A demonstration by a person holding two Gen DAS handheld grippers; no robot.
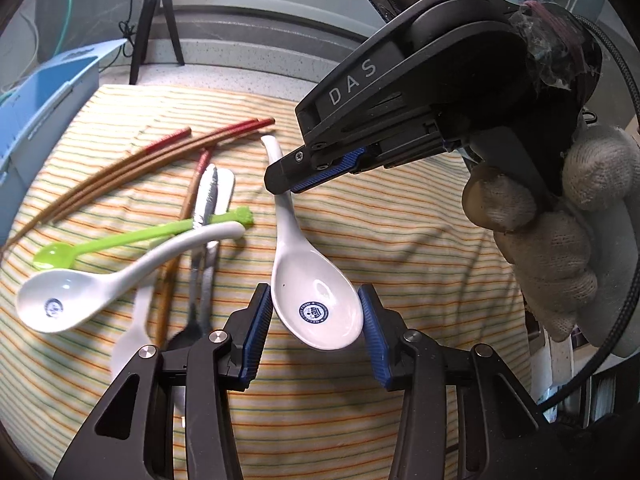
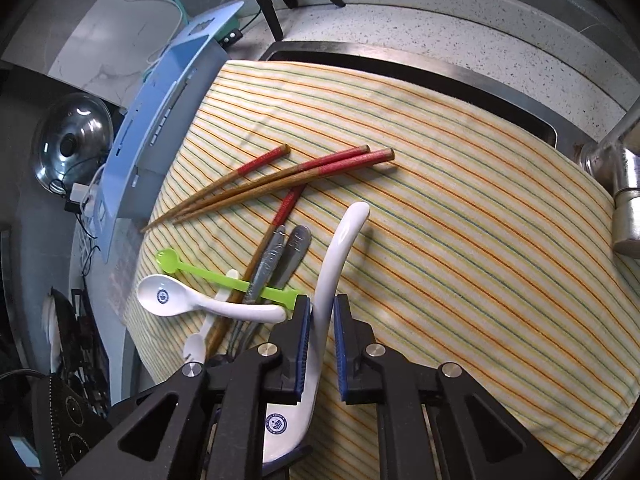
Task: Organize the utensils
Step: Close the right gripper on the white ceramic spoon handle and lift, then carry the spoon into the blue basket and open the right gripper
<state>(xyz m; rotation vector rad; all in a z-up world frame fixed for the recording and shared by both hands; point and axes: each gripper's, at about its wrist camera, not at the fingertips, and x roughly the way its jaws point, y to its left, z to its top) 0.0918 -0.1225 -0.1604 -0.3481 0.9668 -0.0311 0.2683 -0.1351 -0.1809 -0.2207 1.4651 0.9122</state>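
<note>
A white ceramic spoon (image 1: 304, 280) with a blue crest lies on the striped cloth (image 1: 400, 216). My left gripper (image 1: 316, 334) is open with its blue pads on either side of the spoon's bowl. My right gripper (image 1: 288, 186) straddles the spoon's handle (image 2: 332, 264); in the right wrist view (image 2: 322, 344) the pads stand a little apart from the handle, so it is open. A second white spoon (image 1: 100, 284), a green plastic spoon (image 1: 132, 238), metal utensils (image 1: 206, 216) and several red-tipped chopsticks (image 1: 168, 152) lie in a pile to the left.
A blue plastic holder (image 1: 48, 92) stands at the cloth's left edge. A tripod (image 1: 154, 24) stands behind it. A sink rim (image 2: 400, 64) runs along the far side of the cloth, and a metal tap (image 2: 624, 200) is at the right. A steel lid (image 2: 72, 140) lies left.
</note>
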